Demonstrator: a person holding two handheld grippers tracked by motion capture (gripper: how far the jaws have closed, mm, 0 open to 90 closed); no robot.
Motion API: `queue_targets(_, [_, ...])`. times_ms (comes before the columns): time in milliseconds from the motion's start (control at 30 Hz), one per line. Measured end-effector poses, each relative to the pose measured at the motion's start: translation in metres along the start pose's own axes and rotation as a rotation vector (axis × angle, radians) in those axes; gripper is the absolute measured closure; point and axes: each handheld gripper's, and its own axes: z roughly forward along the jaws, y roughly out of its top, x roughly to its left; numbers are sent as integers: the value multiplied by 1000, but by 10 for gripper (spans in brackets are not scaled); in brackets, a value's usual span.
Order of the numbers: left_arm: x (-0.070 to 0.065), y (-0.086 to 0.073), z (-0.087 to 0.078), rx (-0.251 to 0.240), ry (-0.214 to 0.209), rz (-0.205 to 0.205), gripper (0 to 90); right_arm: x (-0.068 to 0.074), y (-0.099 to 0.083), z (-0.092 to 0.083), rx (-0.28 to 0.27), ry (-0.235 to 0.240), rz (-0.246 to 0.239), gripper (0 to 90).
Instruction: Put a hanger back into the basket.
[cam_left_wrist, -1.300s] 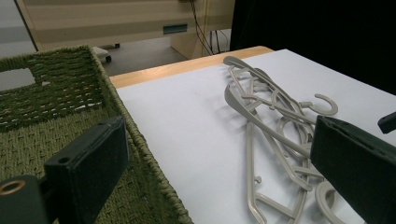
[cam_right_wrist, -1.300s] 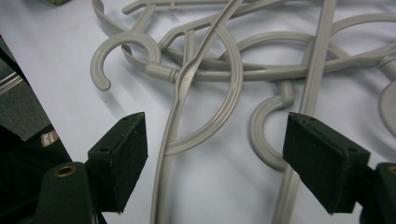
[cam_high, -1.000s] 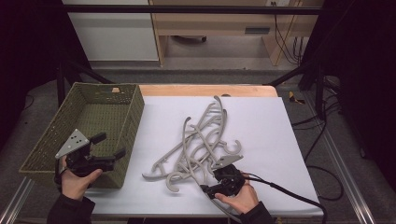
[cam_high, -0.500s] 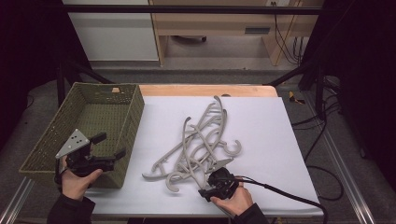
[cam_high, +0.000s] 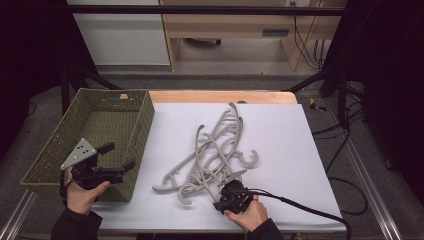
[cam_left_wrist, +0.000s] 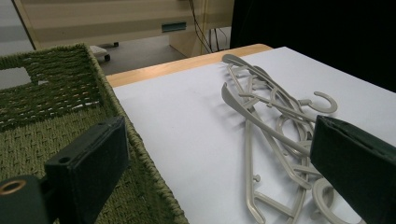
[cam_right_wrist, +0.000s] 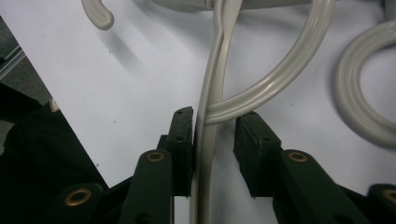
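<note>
A thin grey hanger arm (cam_right_wrist: 208, 140) runs up between the two black jaws of the right gripper (cam_right_wrist: 212, 135), at the near edge of a tangled pile of grey plastic hangers (cam_high: 212, 152) on the white table (cam_high: 300, 150). In the right gripper view, the arm lies against the left pad, while a gap still separates it from the right pad, where a curved hook (cam_right_wrist: 280, 74) crosses and touches that pad's tip. The jaws have just been closing around the arm, and they do not yet clamp it from both sides. In the high view, the right gripper (cam_high: 225, 200) sits at the near end of the pile, close to the table's front edge, its cable trailing off to the right. Well to the left, the left gripper (cam_high: 117, 157) hovers with jaws wide apart and empty over the near right corner of a green woven basket (cam_high: 50, 155), which stands just beside the pile.
</note>
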Motion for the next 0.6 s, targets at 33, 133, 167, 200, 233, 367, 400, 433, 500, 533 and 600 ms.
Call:
queue_targets(33, [0,0,0,0,-1,0,42,-1,1,-1,2,7,7,756])
queue_targets(133, [-1,0,0,0,-2,2,42,-2,1,-5,-8,2,14,810])
queue_targets(167, [-1,0,0,1,-2,3,42,-1,2,-7,-8,-8,22,810])
queue_targets(200, [-1,0,0,1,-2,3,43,-1,2,-7,-8,-8,22,810])
queue_targets(233, [-1,0,0,0,-3,3,43,-2,2,-8,-14,-1,17,811])
queue_targets(367, [-2,0,1,3,-6,5,43,-5,4,-14,-17,-2,15,816])
queue_targets(400, [-2,0,1,3,-6,5,43,-5,4,-14,-17,-2,15,816])
queue_targets(433, [-2,0,1,4,-8,6,43,-6,5,-17,-20,13,18,817])
queue_targets(500, [-3,0,1,4,-9,8,43,-8,7,-21,-28,15,5,818])
queue_targets(533, [-3,0,1,4,-11,10,43,-9,8,-22,-31,20,6,818])
queue_targets(600, [-3,1,1,4,-12,11,43,-11,10,-27,-38,33,-7,818])
